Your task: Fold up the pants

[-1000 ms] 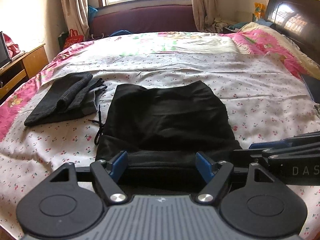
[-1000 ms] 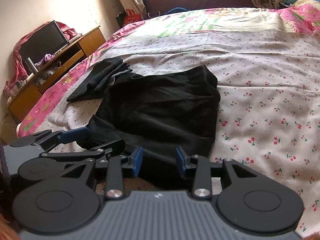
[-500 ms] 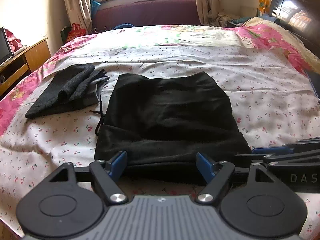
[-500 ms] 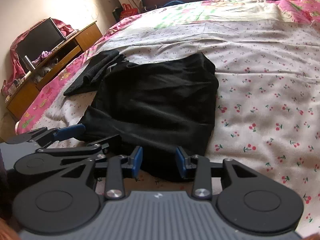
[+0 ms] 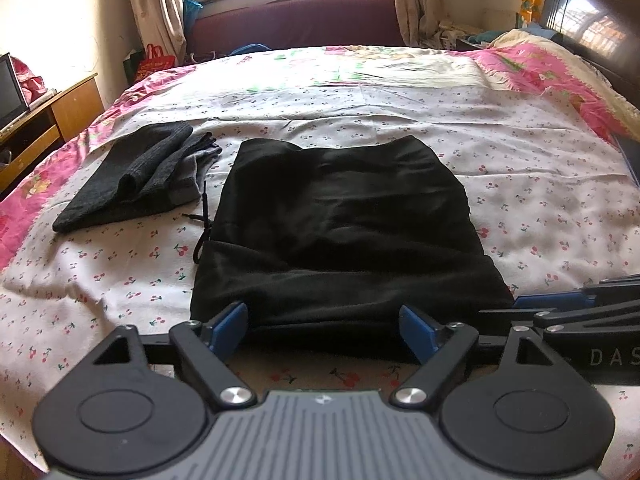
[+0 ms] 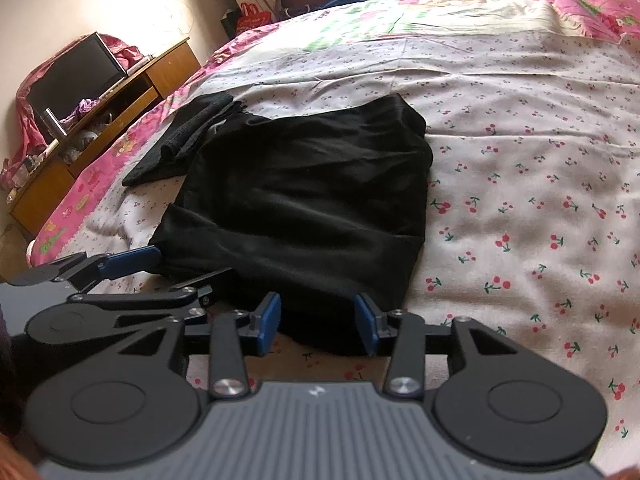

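The black pants (image 5: 340, 232) lie folded into a flat rectangle on the cherry-print bedsheet (image 5: 540, 184), a black drawstring trailing from their left side. They also show in the right wrist view (image 6: 304, 200). My left gripper (image 5: 326, 330) is open and empty at the near edge of the pants. My right gripper (image 6: 318, 322) is open and empty at the near right corner of the pants. Each gripper shows at the side of the other's view.
A folded dark grey garment (image 5: 136, 176) lies left of the pants. A wooden TV stand (image 6: 100, 120) stands left of the bed. A dark headboard (image 5: 592, 36) is at far right. A window and a maroon bench (image 5: 296, 20) are beyond the bed.
Both grippers have drawn back a little from the pants, toward the near edge of the bed. The pants have stayed flat.
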Demonstrator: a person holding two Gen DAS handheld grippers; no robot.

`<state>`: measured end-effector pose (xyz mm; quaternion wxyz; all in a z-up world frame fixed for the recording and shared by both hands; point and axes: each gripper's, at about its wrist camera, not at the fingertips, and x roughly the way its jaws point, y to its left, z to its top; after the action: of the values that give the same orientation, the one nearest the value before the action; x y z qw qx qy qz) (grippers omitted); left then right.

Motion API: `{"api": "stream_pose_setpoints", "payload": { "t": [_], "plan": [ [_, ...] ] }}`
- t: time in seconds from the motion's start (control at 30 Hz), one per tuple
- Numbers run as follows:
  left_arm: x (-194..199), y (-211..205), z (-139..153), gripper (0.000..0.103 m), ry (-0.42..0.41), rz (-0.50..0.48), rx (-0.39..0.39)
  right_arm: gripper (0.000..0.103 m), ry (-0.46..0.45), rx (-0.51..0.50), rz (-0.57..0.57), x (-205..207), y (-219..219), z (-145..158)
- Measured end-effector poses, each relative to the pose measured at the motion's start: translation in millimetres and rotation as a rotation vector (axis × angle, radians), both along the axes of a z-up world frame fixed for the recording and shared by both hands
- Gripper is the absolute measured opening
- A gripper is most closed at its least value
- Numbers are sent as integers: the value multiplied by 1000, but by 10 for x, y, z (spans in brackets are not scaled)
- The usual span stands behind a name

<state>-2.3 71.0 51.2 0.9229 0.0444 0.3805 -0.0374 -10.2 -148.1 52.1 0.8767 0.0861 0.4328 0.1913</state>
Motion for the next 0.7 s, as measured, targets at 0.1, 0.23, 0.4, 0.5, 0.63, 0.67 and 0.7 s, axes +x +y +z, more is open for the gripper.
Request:
{"api": "stream_pose_setpoints", "payload": {
  "t": [0.1, 0.23, 0.4, 0.5, 0.63, 0.67, 0.7],
  "plan": [
    [-4, 2, -10, 96, 5, 1, 0, 44, 4, 0, -3, -4, -8, -11],
    [-5, -1, -26, 97, 11, 3, 1, 44, 9, 0, -6, -5, -10, -30],
    [-10, -3, -39, 97, 14, 4, 5, 44, 14, 0, -8, -9, -16, -49],
    [-9, -11, -44, 97, 18, 7, 11, 44, 17, 1, -10, -11, -18, -56],
    [-11, -23, -47, 97, 18, 13, 17, 44, 21, 2, -11, -6, -20, -63],
    [-12, -24, -46, 97, 17, 13, 18, 44, 21, 2, -11, -7, -18, -64],
    [-13, -19, -46, 97, 17, 13, 19, 44, 20, 1, -11, -11, -15, -64]
  ]
}}
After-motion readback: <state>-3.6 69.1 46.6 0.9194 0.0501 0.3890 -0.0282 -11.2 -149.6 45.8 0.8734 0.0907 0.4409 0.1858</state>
